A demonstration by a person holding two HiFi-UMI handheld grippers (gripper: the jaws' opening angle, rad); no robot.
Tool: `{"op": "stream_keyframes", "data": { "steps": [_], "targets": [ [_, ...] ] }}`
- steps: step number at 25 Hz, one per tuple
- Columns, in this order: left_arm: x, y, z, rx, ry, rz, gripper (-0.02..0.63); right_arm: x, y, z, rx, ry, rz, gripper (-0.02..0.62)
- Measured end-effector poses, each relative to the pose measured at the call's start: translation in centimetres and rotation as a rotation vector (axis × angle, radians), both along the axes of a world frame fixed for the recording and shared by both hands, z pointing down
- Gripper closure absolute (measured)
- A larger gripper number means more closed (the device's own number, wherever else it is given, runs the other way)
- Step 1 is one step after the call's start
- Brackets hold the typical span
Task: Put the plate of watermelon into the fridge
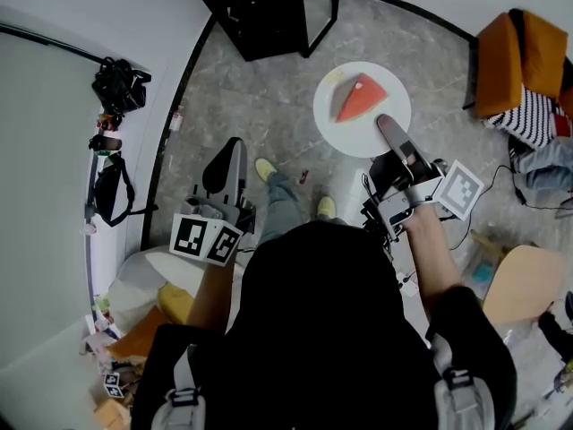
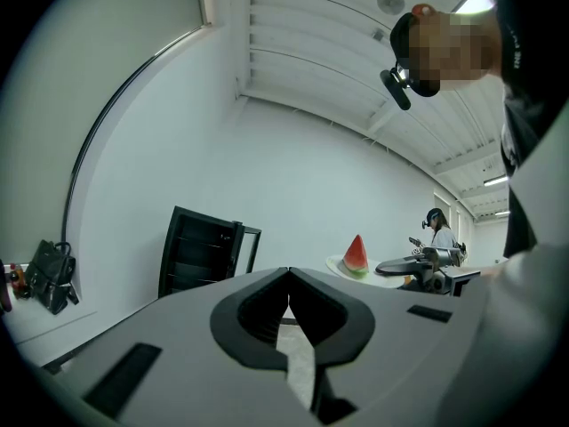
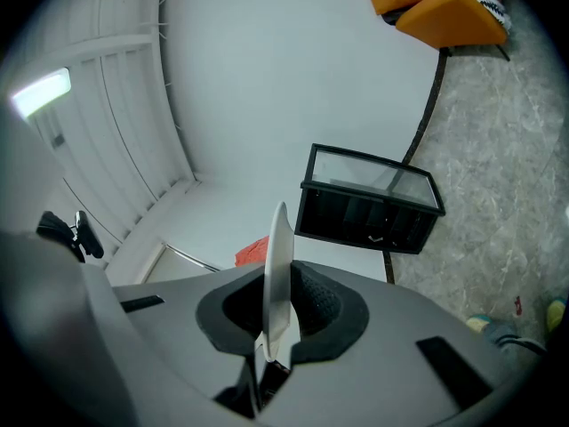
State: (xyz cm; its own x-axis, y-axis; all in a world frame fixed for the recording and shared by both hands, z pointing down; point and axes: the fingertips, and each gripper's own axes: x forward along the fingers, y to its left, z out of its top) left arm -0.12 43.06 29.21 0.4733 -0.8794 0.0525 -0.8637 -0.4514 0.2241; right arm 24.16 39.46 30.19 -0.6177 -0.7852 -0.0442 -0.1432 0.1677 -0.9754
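A white plate [image 1: 340, 119] carries a red watermelon wedge [image 1: 362, 98]; it hangs above the grey floor in the head view. My right gripper [image 1: 385, 125] is shut on the plate's near rim. In the right gripper view the plate [image 3: 278, 265] stands edge-on between the jaws, with the watermelon [image 3: 252, 252] behind it. The black fridge [image 1: 260, 7] stands ahead against the wall, its glass door [image 1: 322, 12] swung open. It also shows as the fridge [image 3: 369, 207] beyond the plate. My left gripper [image 1: 235, 146] is shut and holds nothing, left of the plate; its tips [image 2: 289, 278] meet.
An orange cushioned seat [image 1: 515, 52] with striped cloth [image 1: 537, 115] sits at the right. Black bags [image 1: 116, 88] hang on the left wall. A wooden stool [image 1: 524, 280] and cables lie at the right, and clutter [image 1: 134, 330] lower left. Another person [image 2: 437, 231] stands far off.
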Motion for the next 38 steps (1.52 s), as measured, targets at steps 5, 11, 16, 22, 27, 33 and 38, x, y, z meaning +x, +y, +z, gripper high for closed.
{"op": "stream_keyframes", "data": {
  "steps": [5,11,16,22,27,33,38],
  "targets": [
    [1.1,-3.7,-0.5,-0.009,-0.003,0.027,0.597,0.5,-3.6,-0.7,-0.015,-0.005,0.012,0.557],
    [-1.7,-8.2,-0.2,-0.003,-0.096,-0.010,0.597,-3.1,-7.4,-0.7,-0.007,-0.007,0.006,0.557],
    [-6.4,-13.7,-0.6,-0.008,-0.169,-0.121,0.597,-7.3,-11.7,-0.6,-0.023,-0.006,-0.007,0.557],
    [-11.2,-20.3,-1.5,-0.017,-0.215,-0.240,0.598,-11.9,-16.0,-0.5,-0.043,0.000,-0.014,0.557],
    [-9.2,-21.5,-1.9,-0.020,-0.223,-0.181,0.597,-12.4,-16.3,-0.9,-0.025,0.000,-0.020,0.557],
    [-7.6,-22.1,-2.3,0.019,-0.214,-0.106,0.597,-12.8,-16.8,-1.2,-0.015,-0.002,-0.011,0.557],
    [-8.9,-23.9,-1.8,0.021,-0.180,-0.049,0.597,-15.3,-18.7,-1.2,-0.017,0.019,-0.005,0.557]
  ]
}}
